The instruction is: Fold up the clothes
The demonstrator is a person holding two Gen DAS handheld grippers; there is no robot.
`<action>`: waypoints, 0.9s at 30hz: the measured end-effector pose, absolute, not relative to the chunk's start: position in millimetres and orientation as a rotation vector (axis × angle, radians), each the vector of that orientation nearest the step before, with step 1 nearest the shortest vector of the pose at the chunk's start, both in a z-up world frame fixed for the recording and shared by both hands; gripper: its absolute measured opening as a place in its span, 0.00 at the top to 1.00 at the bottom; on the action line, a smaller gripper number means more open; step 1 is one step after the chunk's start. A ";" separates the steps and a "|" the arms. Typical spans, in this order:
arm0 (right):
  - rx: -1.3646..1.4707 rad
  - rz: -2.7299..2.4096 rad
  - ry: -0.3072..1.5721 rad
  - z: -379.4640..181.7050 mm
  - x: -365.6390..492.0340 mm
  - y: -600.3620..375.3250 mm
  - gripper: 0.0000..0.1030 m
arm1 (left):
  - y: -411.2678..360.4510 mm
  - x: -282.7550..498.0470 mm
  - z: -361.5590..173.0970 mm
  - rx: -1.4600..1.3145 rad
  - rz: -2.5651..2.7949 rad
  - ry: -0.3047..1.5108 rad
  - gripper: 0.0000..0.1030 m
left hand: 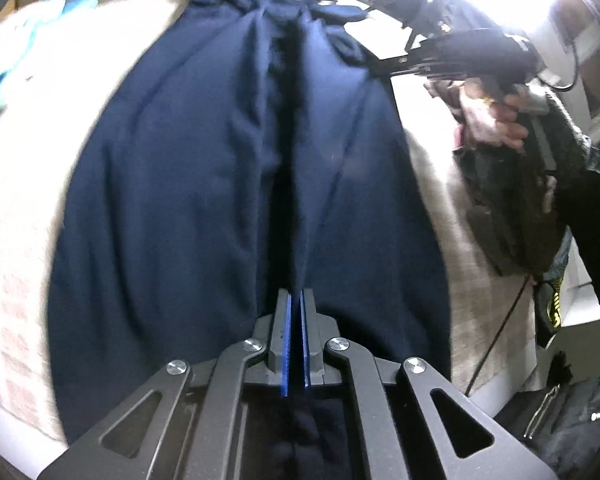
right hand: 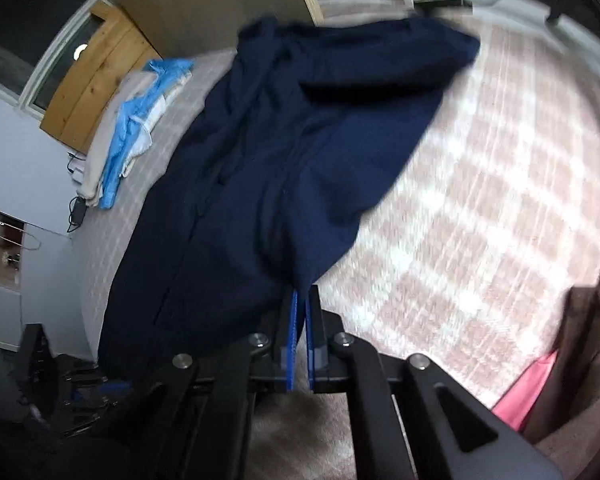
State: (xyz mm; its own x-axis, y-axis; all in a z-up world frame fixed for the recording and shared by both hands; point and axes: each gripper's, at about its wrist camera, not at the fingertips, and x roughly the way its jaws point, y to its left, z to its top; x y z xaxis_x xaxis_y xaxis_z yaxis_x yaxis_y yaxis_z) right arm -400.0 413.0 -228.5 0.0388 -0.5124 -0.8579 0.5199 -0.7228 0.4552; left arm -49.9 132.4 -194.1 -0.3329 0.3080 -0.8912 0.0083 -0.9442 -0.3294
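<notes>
The dark blue clothes (left hand: pixel 228 168) lie spread on the checked bed (right hand: pixel 480 208). The left tool (left hand: pixel 295 300) pinches their near edge, and the right tool (right hand: pixel 302 296) pinches a near corner

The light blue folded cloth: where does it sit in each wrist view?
Left wrist view: the light blue folded cloth lies at the far left edge, left of the navy garment.
Right wrist view: it lies upper left, again left of the garment.
Shared landmark: the pink checked bedspread.
</notes>
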 end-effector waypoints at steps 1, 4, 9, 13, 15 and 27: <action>1.579 -1.787 0.012 -225.2 -401.5 412.8 0.88 | 133.7 -52.0 -193.3 -1.704 2.390 -0.388 0.93; 1.543 -1.839 0.011 -209.9 -409.8 413.7 0.65 | 135.8 -53.3 -179.3 -1.695 2.444 -0.312 0.87; 1.467 -2.026 -0.040 -187.3 -454.9 412.0 0.51 | 152.0 -70.7 -158.6 -1.602 2.470 -0.254 0.81; 1.495 -2.103 0.130 -203.9 -491.0 383.9 0.74 | 166.9 -88.2 -171.9 -1.634 2.407 -0.193 0.81; 1.506 -2.092 0.116 -206.8 -505.4 387.0 0.83 | 170.4 -94.2 -180.2 -1.656 2.384 -0.182 0.81; 1.420 -2.145 0.138 -192.6 -527.7 407.5 0.57 | 161.3 -93.4 -189.7 -1.671 2.360 -0.254 0.80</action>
State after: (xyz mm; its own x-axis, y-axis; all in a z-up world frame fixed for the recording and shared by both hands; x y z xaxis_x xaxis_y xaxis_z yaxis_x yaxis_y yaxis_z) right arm -527.7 407.5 -192.6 -0.2843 -0.3918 -0.8750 0.5004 -0.8392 0.2132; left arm -93.4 161.3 -189.7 -0.3184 0.2915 -0.9020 -0.0930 -0.9566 -0.2763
